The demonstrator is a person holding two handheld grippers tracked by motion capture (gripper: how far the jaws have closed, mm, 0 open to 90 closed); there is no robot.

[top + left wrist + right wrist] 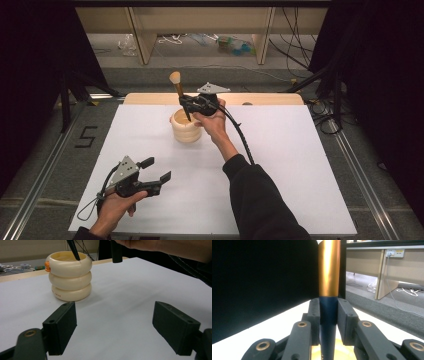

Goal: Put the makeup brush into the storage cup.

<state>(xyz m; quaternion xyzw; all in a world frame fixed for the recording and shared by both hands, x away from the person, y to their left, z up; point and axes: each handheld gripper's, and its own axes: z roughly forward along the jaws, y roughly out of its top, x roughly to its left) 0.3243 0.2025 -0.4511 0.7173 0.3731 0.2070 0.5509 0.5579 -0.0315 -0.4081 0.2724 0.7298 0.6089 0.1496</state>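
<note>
Matte black right hand-held gripper [328, 315] clamped on glossy dark-handled, gold-ferruled brush [329, 275] above ribbed cream cup [186, 127]; left hand-held gripper [157, 170] agape

Brush [179, 95]: dark handle, gold ferrule, pale bristles uppermost; held near-upright, tilted, its lower tip inside the holder. Holder [186, 129]: cream, three stacked rings, upright on the table.

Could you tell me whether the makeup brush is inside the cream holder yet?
Partly: the makeup brush handle tip dips into the holder, bristles up.
</note>
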